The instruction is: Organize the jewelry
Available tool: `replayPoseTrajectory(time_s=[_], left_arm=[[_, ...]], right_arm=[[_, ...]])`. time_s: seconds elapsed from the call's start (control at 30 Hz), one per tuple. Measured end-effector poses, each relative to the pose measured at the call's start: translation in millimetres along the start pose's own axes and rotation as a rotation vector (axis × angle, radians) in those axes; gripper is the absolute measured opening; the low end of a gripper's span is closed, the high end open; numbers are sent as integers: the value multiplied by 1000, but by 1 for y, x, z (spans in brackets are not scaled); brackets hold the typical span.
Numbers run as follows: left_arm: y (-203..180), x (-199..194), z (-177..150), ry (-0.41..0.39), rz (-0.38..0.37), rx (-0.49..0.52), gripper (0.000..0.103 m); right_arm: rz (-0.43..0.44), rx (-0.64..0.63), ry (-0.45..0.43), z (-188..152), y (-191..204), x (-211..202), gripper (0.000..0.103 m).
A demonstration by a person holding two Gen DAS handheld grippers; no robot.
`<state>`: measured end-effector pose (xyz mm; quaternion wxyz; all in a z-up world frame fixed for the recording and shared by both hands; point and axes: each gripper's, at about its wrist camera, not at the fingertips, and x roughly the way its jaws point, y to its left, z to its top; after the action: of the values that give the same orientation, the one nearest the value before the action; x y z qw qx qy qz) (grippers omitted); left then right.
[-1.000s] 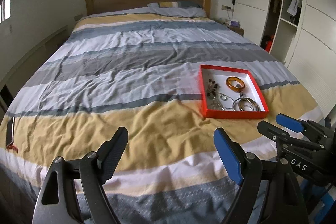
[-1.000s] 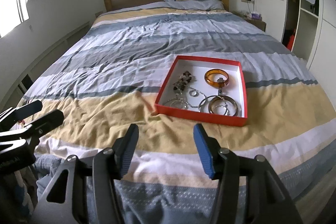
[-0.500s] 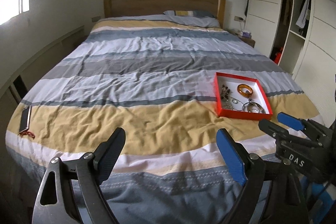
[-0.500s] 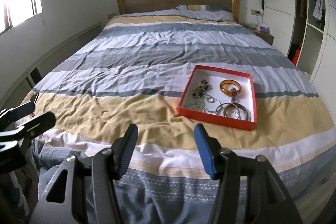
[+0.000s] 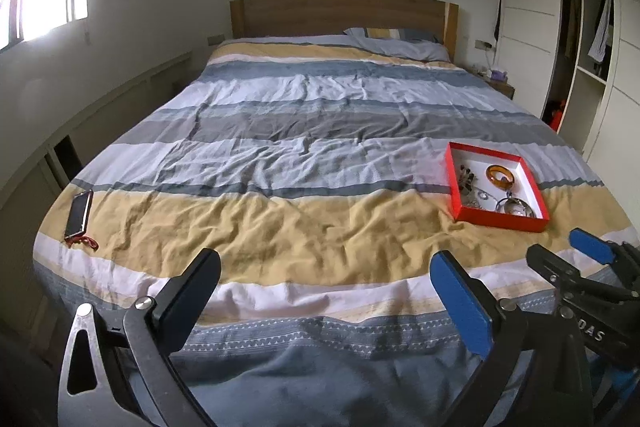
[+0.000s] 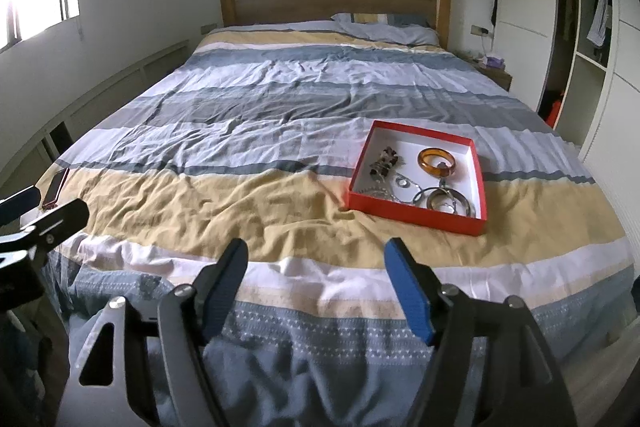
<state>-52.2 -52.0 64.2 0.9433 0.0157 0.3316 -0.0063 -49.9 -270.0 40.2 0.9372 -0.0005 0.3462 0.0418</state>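
A red tray (image 5: 454, 183) (image 6: 416, 217) with a white floor lies on the striped bed's right side. In it are an amber bangle (image 6: 437, 160) (image 5: 500, 175), a dark beaded piece (image 6: 384, 163), silver hoops (image 6: 445, 201) and thin chains. My left gripper (image 5: 326, 275) hovers over the foot of the bed, its jaws opening with nothing between them. My right gripper (image 6: 316, 265) is short of the tray, its jaws also opening and empty. Each gripper shows at the edge of the other's view.
A phone (image 5: 79, 210) with a red strap lies on the bed's (image 5: 304, 155) near left corner. A wooden headboard (image 5: 340, 13) and pillow are at the far end. White wardrobes (image 5: 528, 7) with open shelves line the right wall, beside a nightstand (image 6: 496, 73).
Both grippers have pulled back from the bed, so the tray looks smaller and farther. Both pairs of jaws stand wider than a second ago. The phone has come into view.
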Motion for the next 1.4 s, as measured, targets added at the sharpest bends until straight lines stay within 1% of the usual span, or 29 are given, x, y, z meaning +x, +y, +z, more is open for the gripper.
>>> replayPoseTrajectory(time_s=[0.3, 0.47, 0.6, 0.93, 1.1, 1.4], left_arm=[[6, -23, -6, -34, 0, -20, 102], [5, -40, -4, -59, -7, -20, 102], [3, -50, -5, -77, 3, -10, 102], [2, -55, -10, -84, 31, -18, 102], [3, -54, -12, -85, 46, -27, 102], [-8, -48, -13, -92, 52, 3, 102]], right_arm=[[-8, 8, -37, -2, 4, -33, 72], [-24, 19, -64, -2, 2, -51, 72], [-43, 24, -83, -1, 0, -62, 72], [-107, -13, -144, -3, 5, -86, 72], [-124, -22, -158, -2, 6, -88, 72], [-141, -19, -173, 0, 2, -87, 72]])
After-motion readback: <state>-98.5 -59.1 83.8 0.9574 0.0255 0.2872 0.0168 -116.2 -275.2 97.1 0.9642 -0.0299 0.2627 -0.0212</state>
